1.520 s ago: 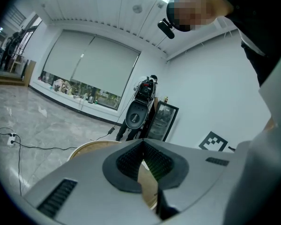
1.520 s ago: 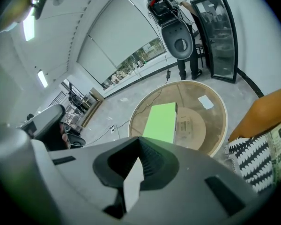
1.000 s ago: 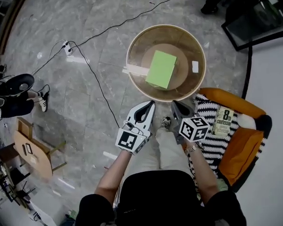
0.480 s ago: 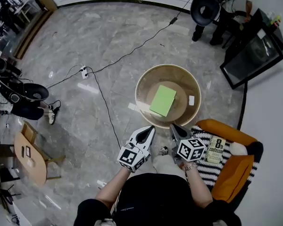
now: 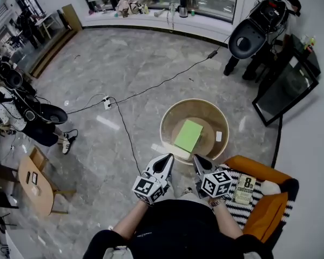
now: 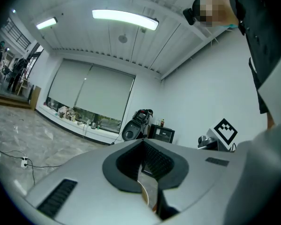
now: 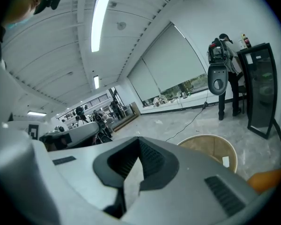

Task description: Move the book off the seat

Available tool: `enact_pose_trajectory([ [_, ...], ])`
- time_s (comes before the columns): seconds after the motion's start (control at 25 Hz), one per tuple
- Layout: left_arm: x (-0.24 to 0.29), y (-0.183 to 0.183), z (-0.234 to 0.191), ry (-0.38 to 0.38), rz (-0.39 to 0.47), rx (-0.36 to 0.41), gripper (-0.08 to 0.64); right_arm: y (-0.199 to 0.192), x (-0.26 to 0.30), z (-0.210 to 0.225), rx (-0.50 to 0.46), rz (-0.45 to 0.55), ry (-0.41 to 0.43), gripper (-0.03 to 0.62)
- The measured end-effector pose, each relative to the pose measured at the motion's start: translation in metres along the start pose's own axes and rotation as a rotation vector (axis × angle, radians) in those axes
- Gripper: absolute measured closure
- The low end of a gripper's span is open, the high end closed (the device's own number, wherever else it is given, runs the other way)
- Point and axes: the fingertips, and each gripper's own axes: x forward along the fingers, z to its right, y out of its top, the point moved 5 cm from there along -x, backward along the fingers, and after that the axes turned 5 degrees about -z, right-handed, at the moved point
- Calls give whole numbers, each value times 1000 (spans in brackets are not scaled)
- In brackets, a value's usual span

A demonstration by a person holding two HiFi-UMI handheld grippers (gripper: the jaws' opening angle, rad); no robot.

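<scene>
Book on the chair seat, both grippers clenched empty.
Head view: the book [image 5: 244, 190] lies on the orange chair [image 5: 270, 212], with the right gripper [image 5: 197, 161] just left of it and the left gripper [image 5: 166, 159] farther left. Left gripper view: jaws together, nothing between. Right gripper view: likewise. Lifting the book calls for opened jaws brought down to the seat.

Large open lab-type workroom. Polished grey marble floor [image 5: 124, 63]; black cables [image 5: 151, 88] trailing to a white power strip [image 5: 106, 102]; long cluttered window ledge [image 5: 151, 9]; white roller blinds [image 6: 91, 95]; strip ceiling lights [image 6: 124, 18]; black glass-front cabinet [image 5: 285, 88].
</scene>
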Motion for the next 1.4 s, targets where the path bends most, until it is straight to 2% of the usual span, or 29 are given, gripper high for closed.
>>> enact_pose_trajectory([
  [0.28,-2,21,8,-22,43,20,549,15,-19,-18,-86,55,-3,578],
  [0.48,0,40,-3,-55,42,80,549,38,-31,-31,-109,135,-53,578],
  [0.68,4,62,-21,-115,48,115,549,56,-27,-37,-77,200,-122,578],
  [0.88,-2,65,-52,-211,57,152,549,65,8,-54,-32,233,-143,578],
  [1.12,-13,62,-102,-236,50,106,549,80,43,-99,-43,313,-143,578],
  [1.24,-22,62,-125,-254,40,89,549,76,56,-119,-65,312,-181,578],
  [1.4,-27,65,-146,-296,23,77,549,69,68,-133,-45,313,-236,578],
])
